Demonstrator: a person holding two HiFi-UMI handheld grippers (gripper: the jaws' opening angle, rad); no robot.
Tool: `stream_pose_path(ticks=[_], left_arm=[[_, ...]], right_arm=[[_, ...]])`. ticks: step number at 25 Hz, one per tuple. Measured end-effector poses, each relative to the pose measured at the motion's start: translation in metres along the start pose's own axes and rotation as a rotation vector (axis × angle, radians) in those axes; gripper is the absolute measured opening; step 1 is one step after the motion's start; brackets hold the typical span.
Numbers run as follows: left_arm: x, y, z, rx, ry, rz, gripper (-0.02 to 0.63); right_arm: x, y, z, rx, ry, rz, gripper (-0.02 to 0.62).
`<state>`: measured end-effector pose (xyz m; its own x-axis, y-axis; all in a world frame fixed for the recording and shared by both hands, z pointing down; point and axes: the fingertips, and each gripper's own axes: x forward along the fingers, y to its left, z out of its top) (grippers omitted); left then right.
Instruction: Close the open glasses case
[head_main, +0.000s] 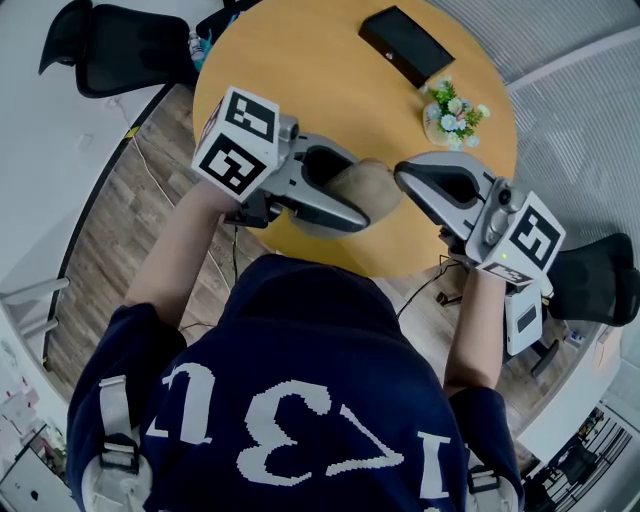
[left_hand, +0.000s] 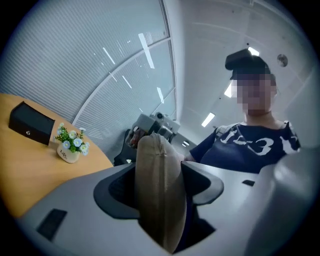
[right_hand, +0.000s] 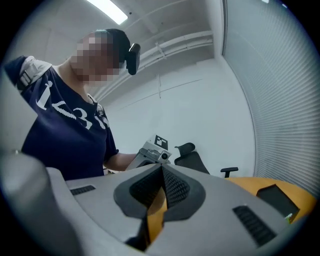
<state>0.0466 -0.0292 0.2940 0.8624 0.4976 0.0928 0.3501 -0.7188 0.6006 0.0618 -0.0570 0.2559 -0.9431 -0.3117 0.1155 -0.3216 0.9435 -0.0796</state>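
Nearest to you, your left gripper (head_main: 372, 196) is closed around the glasses case (left_hand: 159, 195). The case stands on its edge between the two pads, and both pads seem to press on its shells. In the left gripper view the seam runs down the middle and the halves look together, but I cannot tell if the catch is really locked. This is the first danger: if you loosen the jaws too early, the lid may spring open again. The case is rounded and looks smooth, so it may also slide out of the pads if you tilt the gripper. It hangs above the near rim of the desk (head_main: 320, 70), so a slip toward 6 o'clock would probably send it to the floor and not to the wood. At 3 o'clock from the case, your right gripper (head_main: 402, 178) is fully closed with nothing in it, and its tip is just beside the case. A push from there could twist the case out of the grip. Farther away, the flower pot (head_main: 452, 115) at 1 o'clock and the black box (head_main: 405, 45) near 12 o'clock are well apart, so they are a risk only in a wide swing.
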Motion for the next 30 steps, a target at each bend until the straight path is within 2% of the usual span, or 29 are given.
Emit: stream_pose_path(ticks=[5,8,11,15,18,21,23,25,28,30], left_arm=[[0.013,0.015,-0.022,0.008,0.083,0.054,0.273],[0.013,0.022,-0.032,0.008,0.122,0.088,0.273],[0.012,0.034,-0.042,0.014,0.141,0.133,0.276],[0.009,0.073,-0.071,0.044,0.144,0.234,0.276],[0.004,0.110,-0.103,-0.029,0.078,0.251,0.275],[-0.008,0.141,-0.130,-0.072,-0.017,0.301,0.260],[-0.021,0.157,-0.145,-0.068,-0.046,0.371,0.155],[-0.033,0.166,-0.152,-0.056,-0.071,0.445,0.039],[-0.045,0.172,-0.148,-0.043,-0.110,0.527,0.025],[-0.046,0.173,-0.145,-0.040,-0.126,0.553,0.025]], right_arm=[[0.017,0.002,-0.014,-0.045,0.138,0.040,0.021],[0.021,0.003,-0.024,-0.042,0.175,0.054,0.021],[0.022,-0.002,-0.038,-0.014,0.191,0.035,0.021],[0.023,-0.023,-0.086,0.108,0.214,-0.022,0.023],[0.025,-0.034,-0.141,0.233,0.242,-0.061,0.023],[0.019,-0.041,-0.198,0.365,0.276,-0.118,0.021],[0.015,-0.046,-0.223,0.457,0.247,-0.158,0.023],[0.011,-0.062,-0.227,0.538,0.162,-0.218,0.023],[0.003,-0.108,-0.230,0.607,0.083,-0.370,0.023],[-0.008,-0.142,-0.240,0.633,0.064,-0.497,0.025]])
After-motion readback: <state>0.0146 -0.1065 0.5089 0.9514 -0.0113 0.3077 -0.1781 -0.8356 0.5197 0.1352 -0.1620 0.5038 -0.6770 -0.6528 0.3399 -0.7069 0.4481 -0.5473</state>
